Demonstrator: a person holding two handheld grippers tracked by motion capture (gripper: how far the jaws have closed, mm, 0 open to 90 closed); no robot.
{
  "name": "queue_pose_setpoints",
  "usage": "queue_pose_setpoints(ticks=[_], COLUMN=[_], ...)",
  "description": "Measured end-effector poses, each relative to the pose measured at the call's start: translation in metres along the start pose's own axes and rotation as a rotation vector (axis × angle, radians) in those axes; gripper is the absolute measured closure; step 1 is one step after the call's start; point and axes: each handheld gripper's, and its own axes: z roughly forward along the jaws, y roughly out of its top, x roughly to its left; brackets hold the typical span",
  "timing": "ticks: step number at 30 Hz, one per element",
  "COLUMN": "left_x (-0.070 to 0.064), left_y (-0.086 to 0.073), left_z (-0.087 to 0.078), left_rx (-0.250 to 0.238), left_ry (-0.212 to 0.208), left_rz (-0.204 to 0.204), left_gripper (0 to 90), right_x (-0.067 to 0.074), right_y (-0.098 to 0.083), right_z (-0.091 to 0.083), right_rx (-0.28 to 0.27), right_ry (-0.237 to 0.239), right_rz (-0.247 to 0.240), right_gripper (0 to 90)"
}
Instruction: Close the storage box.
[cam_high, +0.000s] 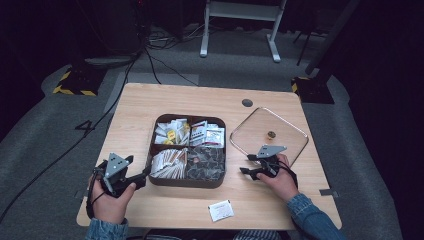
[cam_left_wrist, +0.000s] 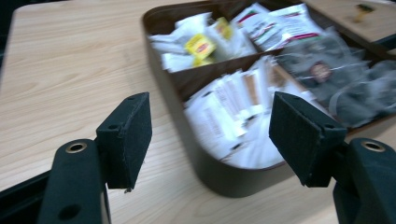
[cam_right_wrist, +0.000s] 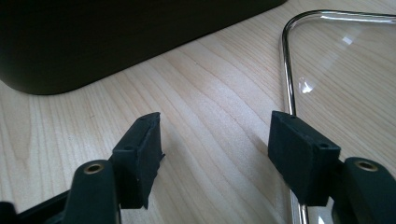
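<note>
The wooden table (cam_high: 150, 105) sat in the middle of the high view, with dark floor all around it. In the center of the table stood a brown box (cam_high: 188, 183) with rounded corners, split into four parts. The two upper parts held white and yellow packets (cam_high: 172, 132) and white packets with red print (cam_high: 207, 134). The lower left part held long white packets (cam_high: 168, 162), and the lower right part held dark see-through bags (cam_high: 208, 161).

To the right of the box lay a clear glass lid (cam_high: 287, 130) with a small knob in its middle (it was flat on the wood). One white packet (cam_high: 220, 210) lay alone near the bottom edge of the table.

At the lower left of the high view, the left gripper (cam_high: 144, 176) was just beside the box's lower left corner. Its jaws stood wide apart with nothing pinched, and in its own view the long white packets showed between them.

At the right, the right gripper (cam_high: 248, 165) sat low between the box and the lid. Its jaws were apart too, over bare wood, one close to the lid's shiny rim.
</note>
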Motion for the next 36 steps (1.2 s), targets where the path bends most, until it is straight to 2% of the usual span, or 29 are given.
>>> queue_pose_setpoints(ticks=[4, 7, 17, 22, 26, 33, 36], left_x=[0.018, 0.029, 0.048, 0.054, 0.057, 0.060, 0.059], left_y=[-0.007, -0.013, -0.030, -0.037, -0.043, -0.051, -0.053], left_z=[0.001, 0.006, 0.026, 0.033, 0.039, 0.048, 0.051], left_rx=[0.017, 0.027, 0.122, 0.158, 0.171, 0.222, 0.224], left_ry=[0.043, 0.043, 0.062, 0.077, 0.086, 0.089, 0.090], left_rz=[-0.051, -0.079, -0.109, -0.109, -0.094, -0.056, -0.049], left_gripper=[30.1, 27.8, 25.0, 23.6, 22.8, 22.6, 21.4], right_x=[0.000, 0.000, 0.000, 0.000, 0.000, 0.000, 0.000], right_y=[0.000, 0.000, 0.000, 0.000, 0.000, 0.001, 0.001], right_z=[0.000, 0.000, 0.000, 0.000, 0.001, 0.001, 0.001], right_rx=[0.000, 0.000, 0.000, 0.000, 0.000, 0.001, 0.001], right_ry=[0.000, 0.000, -0.004, -0.004, -0.003, -0.002, -0.002], right_rz=[0.000, 0.000, 0.000, 0.000, 0.000, -0.001, -0.001], right_gripper=[35.3, 35.3, 34.8, 34.8, 34.7, 34.7, 34.6])
